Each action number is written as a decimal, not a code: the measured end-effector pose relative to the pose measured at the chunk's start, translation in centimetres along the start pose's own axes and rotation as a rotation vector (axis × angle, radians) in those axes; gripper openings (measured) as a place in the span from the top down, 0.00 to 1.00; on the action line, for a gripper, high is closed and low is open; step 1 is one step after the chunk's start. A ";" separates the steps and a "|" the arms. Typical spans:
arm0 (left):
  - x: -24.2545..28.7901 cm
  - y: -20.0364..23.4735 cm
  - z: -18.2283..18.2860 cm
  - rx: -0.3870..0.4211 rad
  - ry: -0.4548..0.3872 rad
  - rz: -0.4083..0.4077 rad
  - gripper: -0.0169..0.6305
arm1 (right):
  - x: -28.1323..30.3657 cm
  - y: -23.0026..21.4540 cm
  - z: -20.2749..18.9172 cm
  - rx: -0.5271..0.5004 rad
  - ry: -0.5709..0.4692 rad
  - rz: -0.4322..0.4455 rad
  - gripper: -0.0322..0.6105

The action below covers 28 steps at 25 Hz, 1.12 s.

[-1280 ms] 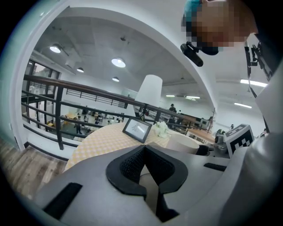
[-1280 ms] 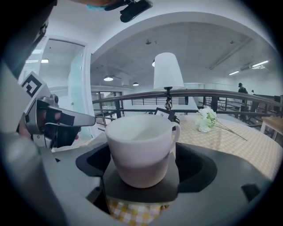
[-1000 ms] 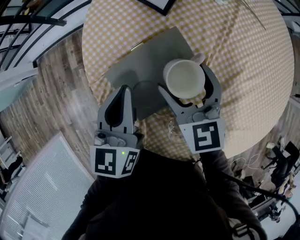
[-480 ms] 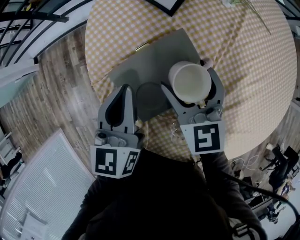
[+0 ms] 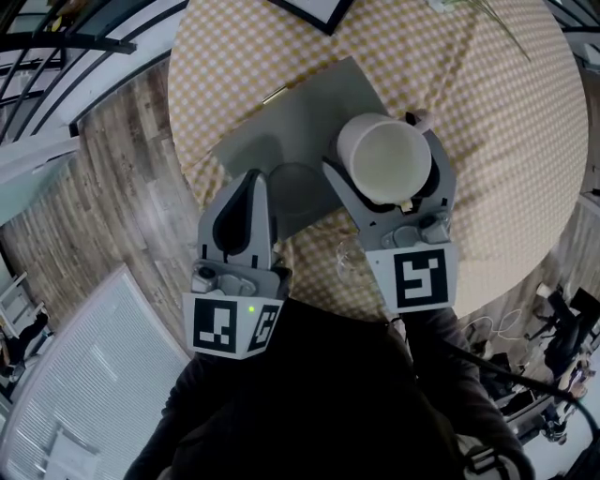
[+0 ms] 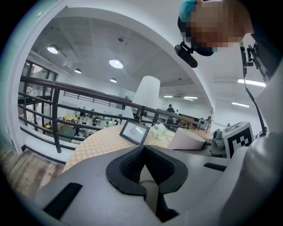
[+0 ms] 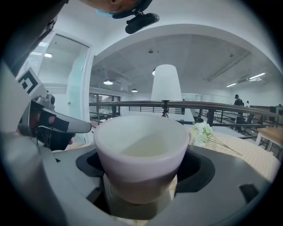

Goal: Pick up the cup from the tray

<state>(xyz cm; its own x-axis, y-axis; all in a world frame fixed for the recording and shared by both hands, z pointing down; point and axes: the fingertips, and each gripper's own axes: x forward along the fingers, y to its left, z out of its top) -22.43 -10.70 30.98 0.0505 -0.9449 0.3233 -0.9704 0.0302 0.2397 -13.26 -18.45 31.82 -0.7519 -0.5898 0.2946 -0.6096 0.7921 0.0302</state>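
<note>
A cream cup (image 5: pixel 386 161) sits upright between the jaws of my right gripper (image 5: pixel 382 150), which is shut on its sides and holds it above the grey tray (image 5: pixel 291 122). The cup's handle (image 5: pixel 419 119) points away from me. In the right gripper view the cup (image 7: pixel 140 145) fills the middle, clamped by the right gripper (image 7: pixel 141 165). A round mark (image 5: pixel 295 183) shows on the tray left of the cup. My left gripper (image 5: pixel 251 180) hangs over the tray's near edge with its jaws shut and empty; in its own view the left gripper (image 6: pixel 143 149) is shut, with the cup (image 6: pixel 188 139) to its right.
The tray lies on a round table with a yellow checked cloth (image 5: pixel 497 141). A framed picture (image 5: pixel 314 9) and white flowers (image 7: pixel 201 132) stand at the far side, with a white lamp (image 7: pixel 166 84) behind. Wooden floor (image 5: pixel 112 206) and a railing (image 6: pixel 53 110) lie to the left.
My right gripper has lifted the cup, which now looks larger and sits slightly further right in the head view. The left gripper has stayed where it was.
</note>
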 end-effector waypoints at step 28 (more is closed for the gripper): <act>2.0 -10.2 -2.4 0.111 0.089 -0.238 0.96 | -9.9 -7.4 -6.5 0.104 0.043 -0.245 0.33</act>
<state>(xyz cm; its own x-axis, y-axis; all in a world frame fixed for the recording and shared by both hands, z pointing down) -11.83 -12.08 31.36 0.2957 -0.8887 0.3505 -0.9485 -0.2294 0.2185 0.34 -17.44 34.86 -0.5686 -0.7529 0.3313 -0.7963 0.6048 0.0076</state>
